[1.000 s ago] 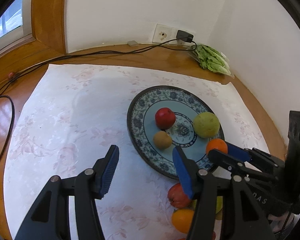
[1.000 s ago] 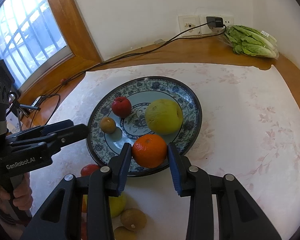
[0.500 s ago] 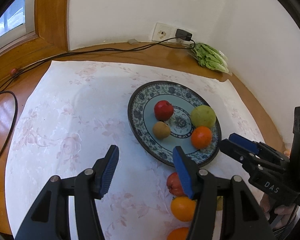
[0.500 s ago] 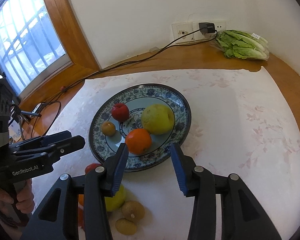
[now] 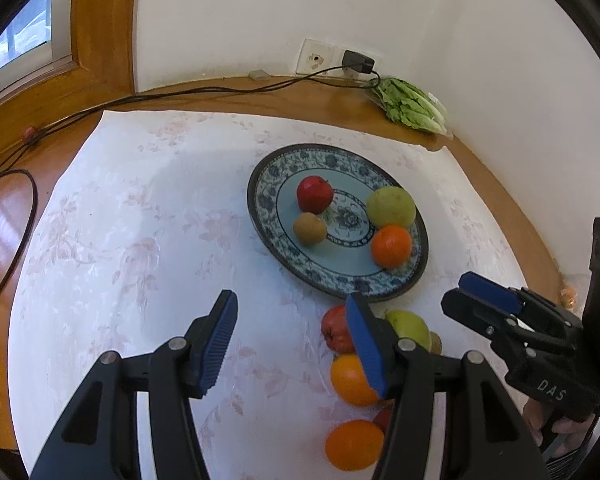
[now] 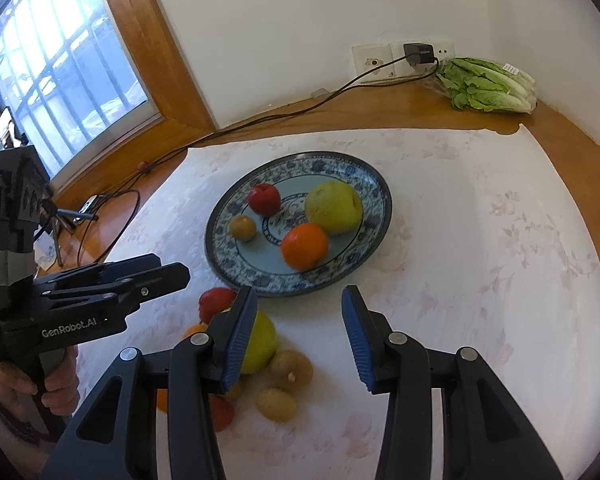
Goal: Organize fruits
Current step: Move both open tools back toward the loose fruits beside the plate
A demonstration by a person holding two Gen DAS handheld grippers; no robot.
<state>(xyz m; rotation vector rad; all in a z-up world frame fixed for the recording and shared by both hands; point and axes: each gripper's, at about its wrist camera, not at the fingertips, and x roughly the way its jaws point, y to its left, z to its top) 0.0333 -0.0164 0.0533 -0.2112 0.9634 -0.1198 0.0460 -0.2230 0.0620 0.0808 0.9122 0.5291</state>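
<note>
Plate (image 6: 374, 184): holds four fruits, orange (image 6: 304, 245) nearest its front rim. Loose pile (image 6: 260, 344): on the cloth just below the plate, down-left of the right gripper (image 6: 298, 338), whose empty jaws have just been opening. Left gripper (image 5: 292, 344): also parted and empty, pile to its right. Only the right view shows the pile's small brown fruits.

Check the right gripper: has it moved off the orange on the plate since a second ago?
Yes. The right gripper has backed away from the orange, off the plate rim toward the camera side, jaws open and empty.
</note>
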